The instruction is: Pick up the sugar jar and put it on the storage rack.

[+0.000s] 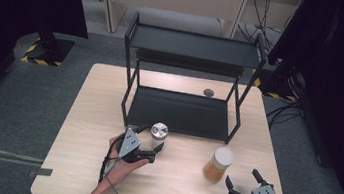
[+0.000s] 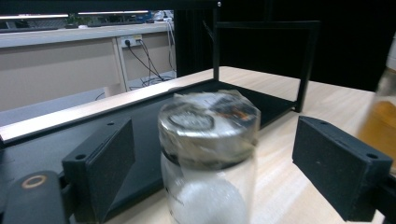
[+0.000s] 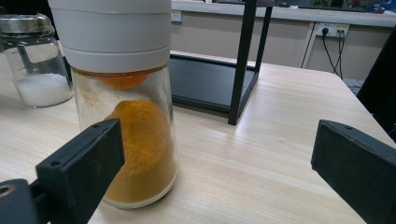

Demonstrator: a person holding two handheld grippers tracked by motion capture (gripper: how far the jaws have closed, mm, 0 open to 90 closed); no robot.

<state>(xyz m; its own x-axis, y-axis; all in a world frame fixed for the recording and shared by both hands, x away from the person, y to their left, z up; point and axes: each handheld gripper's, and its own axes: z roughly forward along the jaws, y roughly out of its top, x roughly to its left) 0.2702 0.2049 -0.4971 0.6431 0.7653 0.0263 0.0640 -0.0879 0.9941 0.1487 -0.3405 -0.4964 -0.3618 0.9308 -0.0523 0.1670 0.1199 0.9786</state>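
A glass jar with a silver lid (image 1: 158,133) holding white grains stands in front of the black rack. My left gripper (image 1: 155,153) reaches it from the near side. In the left gripper view the jar (image 2: 208,154) stands between the two pads with a gap on each side, so the left gripper (image 2: 213,140) is open. A jar of orange powder with a white lid (image 1: 218,164) stands to the right. My right gripper (image 1: 241,178) is open just short of it. In the right gripper view that jar (image 3: 126,116) stands ahead of the left pad (image 3: 84,168), untouched.
A black two-tier rack (image 1: 178,110) occupies the back half of the wooden table (image 1: 80,165). The silver-lidded jar (image 3: 35,70) shows far left in the right gripper view, and the orange jar (image 2: 380,121) at the right edge of the left gripper view. Dark curtains flank the table.
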